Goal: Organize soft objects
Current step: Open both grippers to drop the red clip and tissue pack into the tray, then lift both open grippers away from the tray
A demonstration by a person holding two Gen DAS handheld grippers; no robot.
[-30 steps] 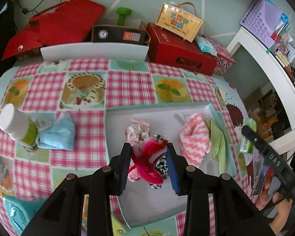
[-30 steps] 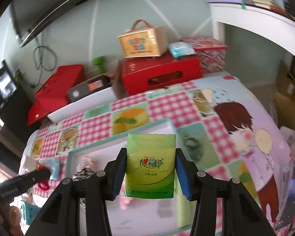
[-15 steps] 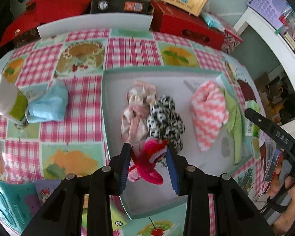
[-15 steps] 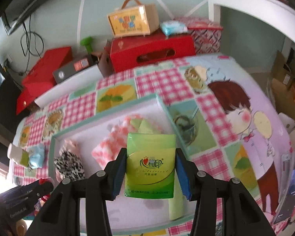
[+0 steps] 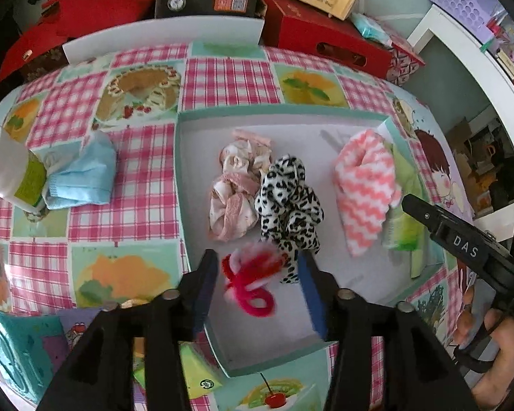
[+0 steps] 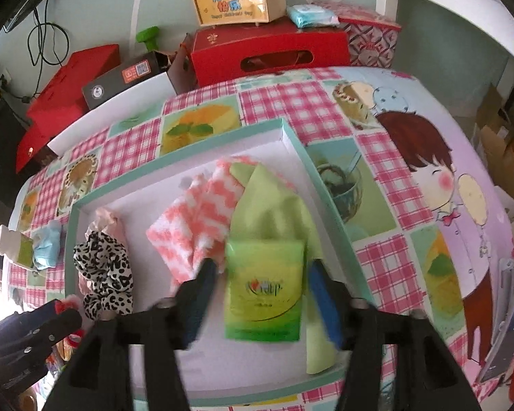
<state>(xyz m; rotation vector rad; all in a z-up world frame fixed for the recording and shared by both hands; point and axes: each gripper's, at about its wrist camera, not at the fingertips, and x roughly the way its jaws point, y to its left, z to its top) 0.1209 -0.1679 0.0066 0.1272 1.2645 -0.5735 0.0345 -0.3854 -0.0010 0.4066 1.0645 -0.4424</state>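
Note:
A shallow teal-rimmed box (image 5: 181, 185) (image 6: 68, 239) lies on the table. It holds a pink floral scrunchie (image 5: 234, 185), a leopard scrunchie (image 5: 289, 202) (image 6: 102, 274), a pink zigzag cloth (image 5: 363, 185) (image 6: 195, 219) and a green cloth (image 6: 274, 212). My left gripper (image 5: 257, 284) is open over the box's near part; a red-pink scrunchie (image 5: 250, 277) sits loose between its jaws. My right gripper (image 6: 264, 291) is open; a green tissue pack (image 6: 265, 294) lies between its jaws, free of the pads.
A light blue cloth (image 5: 82, 174) and a white-green bottle (image 5: 10, 171) lie left of the box on the checked tablecloth (image 5: 222, 75). A teal item (image 5: 10, 352) is at the near left. Red boxes (image 5: 325, 34) stand behind the table.
Both grippers have come down over the box and opened. The red-pink scrunchie and the green tissue pack, held tight before, now sit loose between the spread jaws.

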